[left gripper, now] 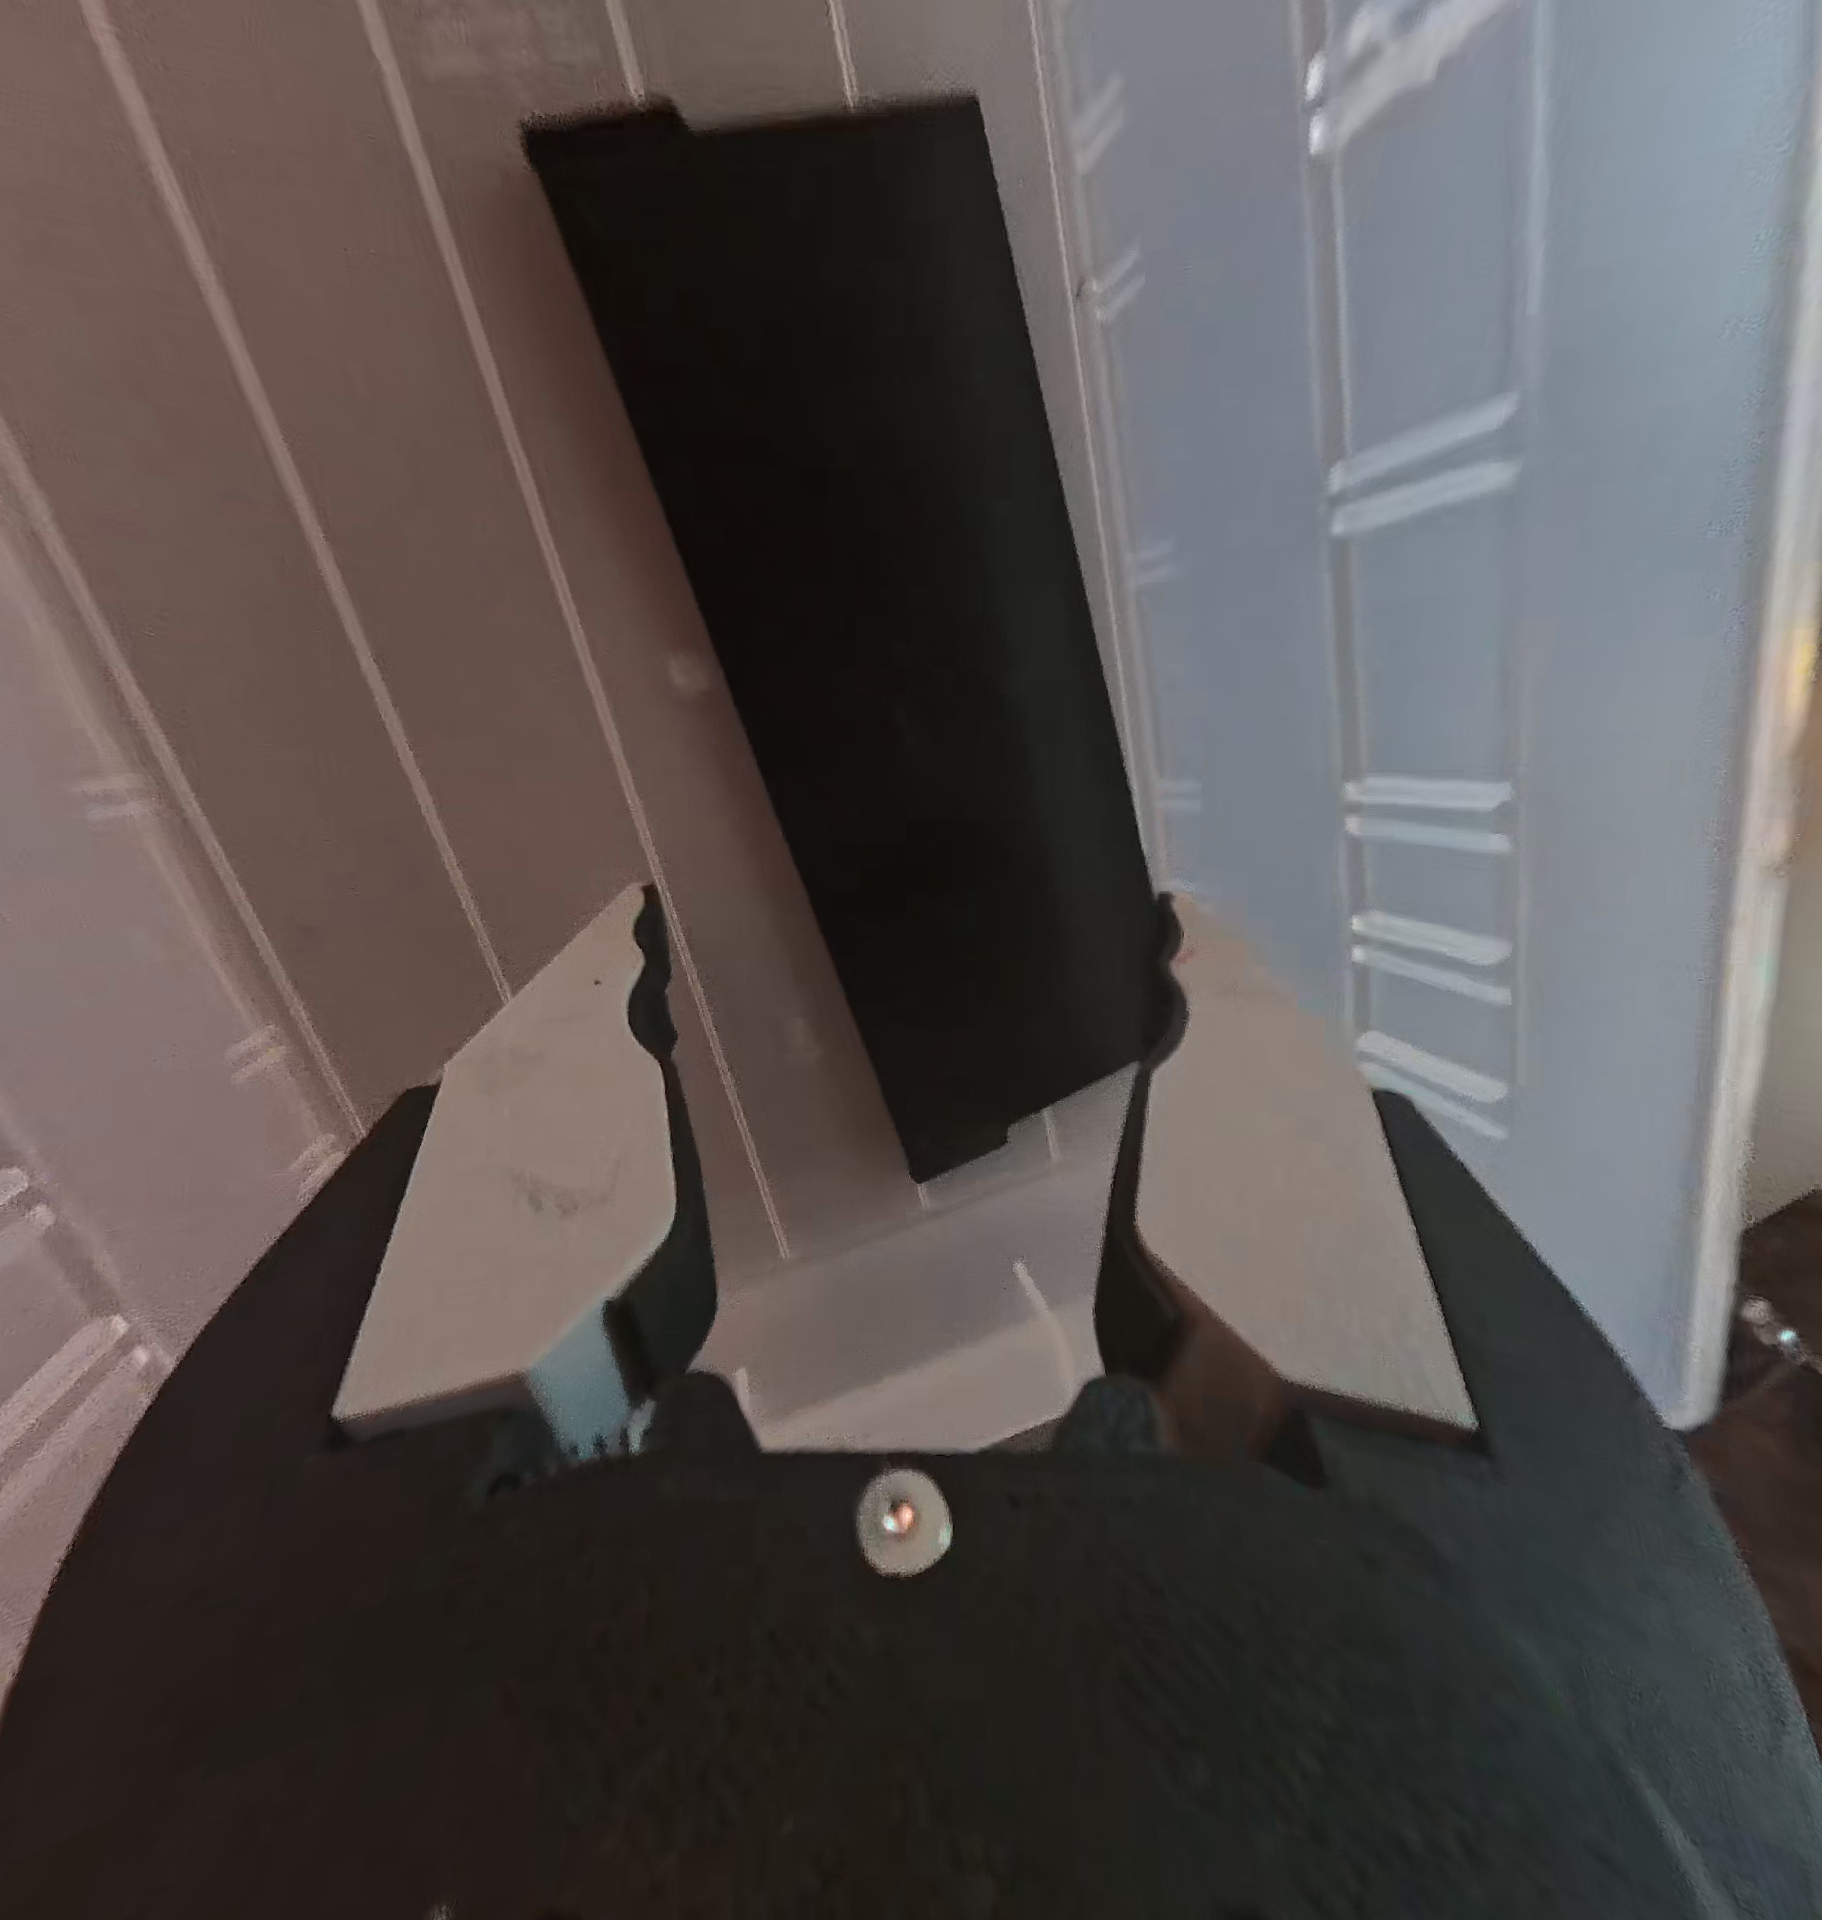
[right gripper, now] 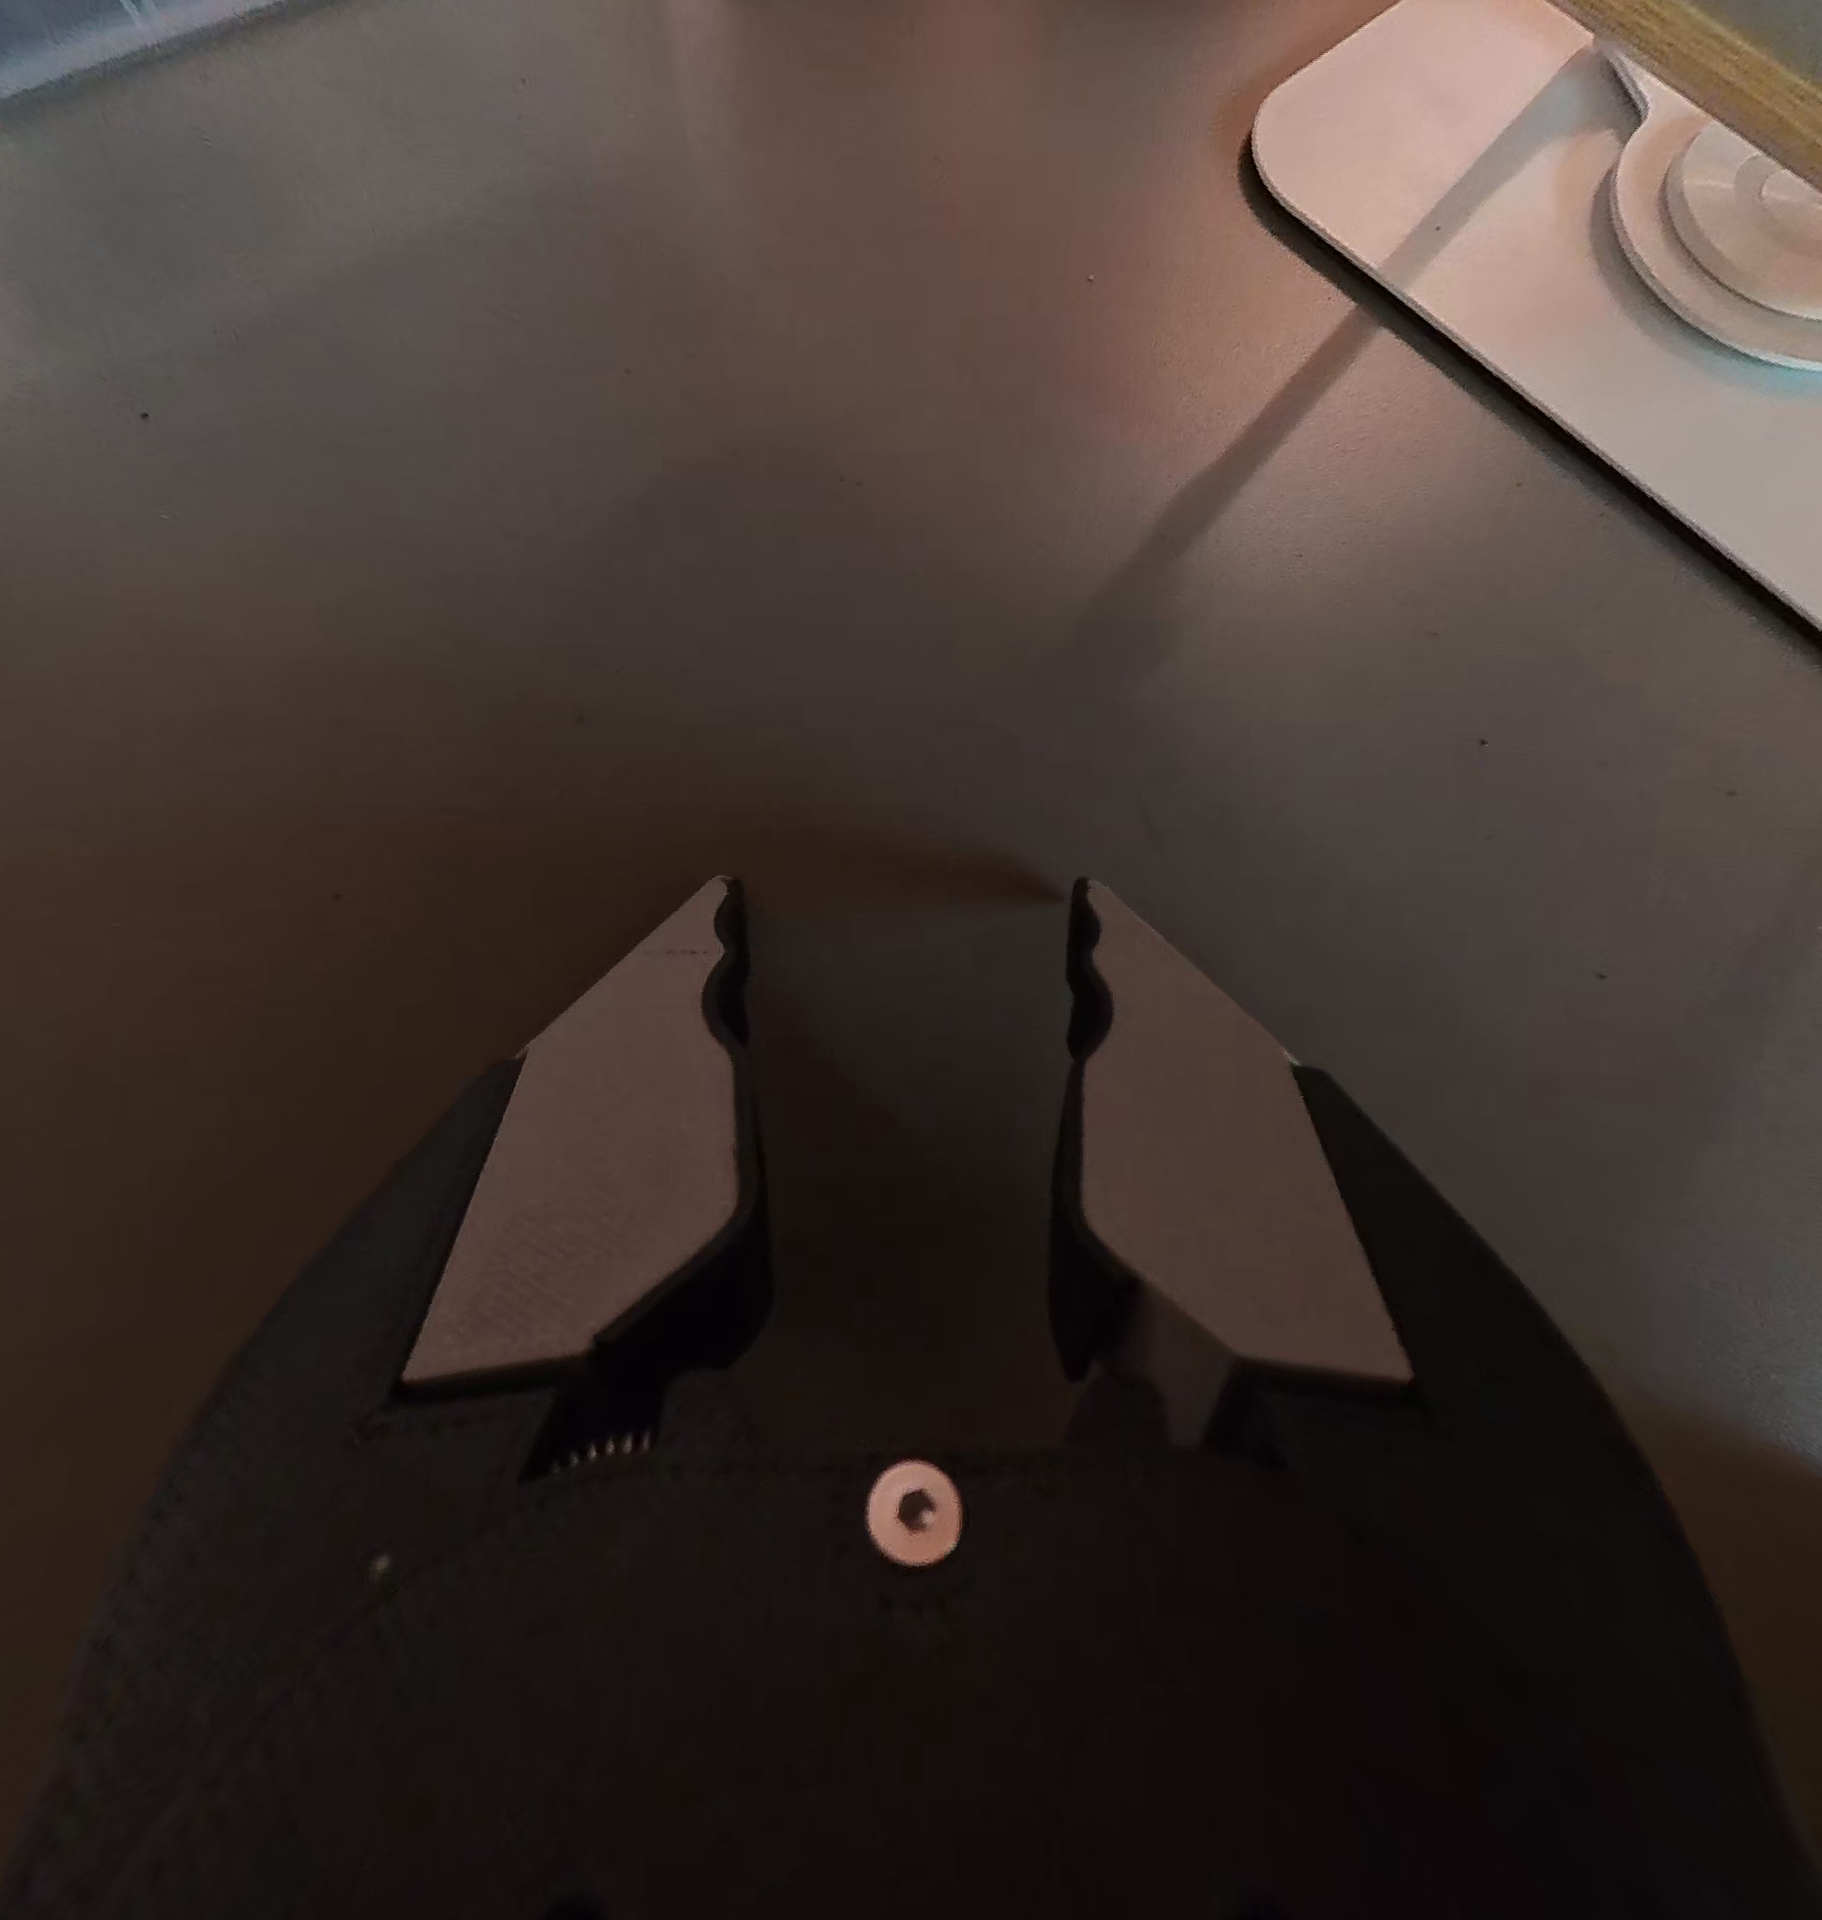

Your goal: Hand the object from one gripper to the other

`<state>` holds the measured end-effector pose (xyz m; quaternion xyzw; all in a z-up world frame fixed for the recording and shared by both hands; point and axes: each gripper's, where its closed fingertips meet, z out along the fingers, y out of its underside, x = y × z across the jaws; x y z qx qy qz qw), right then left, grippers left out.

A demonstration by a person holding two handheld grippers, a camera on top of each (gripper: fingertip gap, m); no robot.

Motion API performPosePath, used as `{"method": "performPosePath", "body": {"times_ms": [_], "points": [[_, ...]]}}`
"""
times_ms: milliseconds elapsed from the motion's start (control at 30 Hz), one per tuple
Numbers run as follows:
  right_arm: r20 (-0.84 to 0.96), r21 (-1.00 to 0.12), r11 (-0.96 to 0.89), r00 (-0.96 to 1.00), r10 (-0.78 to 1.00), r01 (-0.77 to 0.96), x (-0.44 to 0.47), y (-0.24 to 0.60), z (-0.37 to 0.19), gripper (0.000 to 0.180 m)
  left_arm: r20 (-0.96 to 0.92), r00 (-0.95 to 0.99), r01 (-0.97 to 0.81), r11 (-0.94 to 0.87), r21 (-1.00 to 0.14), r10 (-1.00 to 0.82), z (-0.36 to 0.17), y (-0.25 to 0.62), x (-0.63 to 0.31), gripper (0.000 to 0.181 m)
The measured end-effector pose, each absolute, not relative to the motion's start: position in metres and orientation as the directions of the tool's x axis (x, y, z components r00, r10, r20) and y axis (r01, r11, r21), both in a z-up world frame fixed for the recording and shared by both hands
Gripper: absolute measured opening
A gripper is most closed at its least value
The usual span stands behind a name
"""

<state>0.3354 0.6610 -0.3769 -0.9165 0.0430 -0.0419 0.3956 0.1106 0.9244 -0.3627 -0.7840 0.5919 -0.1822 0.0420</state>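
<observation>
— Left wrist view first, please: what does it show?

— Left wrist view looks along the left gripper (left gripper: 907,935), which is raised toward a white panelled wall (left gripper: 315,623). Its two pale fingers stand apart. A flat black rectangular object (left gripper: 845,623) rises between and beyond them, leaning from 5 o'clock up toward 11 o'clock.

— Is the object clamped?

— It doesn't appear so. Its lower edge touches the inner pad of the finger at 3 o'clock (left gripper: 1250,1091), but a strip of wall shows between the object and the finger at 9 o'clock (left gripper: 543,1091). I cannot tell what is bearing its weight.

— Anything else around it?

— A white moulded door (left gripper: 1458,520) stands at 2 o'clock, and a patch of dark floor (left gripper: 1800,1351) sits at 4 o'clock. The picture is slightly blurred.

— And the other camera?

— It looks down on the right gripper (right gripper: 907,914), low over a dark, smooth table (right gripper: 574,468). Its fingers are spread, with only the shadowed tabletop between them. The black object does not appear in this view.

— What lies on the table?

— At 1 o'clock, well apart from the gripper, a flat white base with rounded corners (right gripper: 1458,208) carries a round white disc (right gripper: 1748,229). A pale wooden strip (right gripper: 1738,62) crosses the corner above it.
</observation>
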Motion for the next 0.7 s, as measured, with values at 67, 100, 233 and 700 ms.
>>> {"method": "performPosePath", "body": {"times_ms": [67, 100, 233, 700], "points": [[0.04, -0.728, -0.684, 0.993, -0.112, -0.048, 0.335, 0.661, -0.377, 0.059, 0.16, 0.211, -0.936, -0.247, -0.251, -0.964, -0.372, 0.928, 0.105, 0.087], [0.038, -0.728, -0.684, 0.993, -0.112, -0.049, 0.335, 0.661, -0.377, 0.059, 0.12, 0.202, -0.94, -0.227, -0.255, -0.972, -0.373, 0.931, 0.106, 0.085], [0.033, -0.728, -0.684, 0.993, -0.112, -0.053, 0.335, 0.661, -0.377, 0.059, 0.013, 0.177, -0.956, -0.175, -0.235, -0.984, -0.38, 0.938, 0.108, 0.096], [0.031, -0.728, -0.685, 0.995, -0.09, -0.039, 0.331, 0.66, -0.377, 0.053, 0.175, 0.347, -0.824, -0.389, -0.412, -0.921, -0.366, 0.951, 0.133, 0.08]]}}
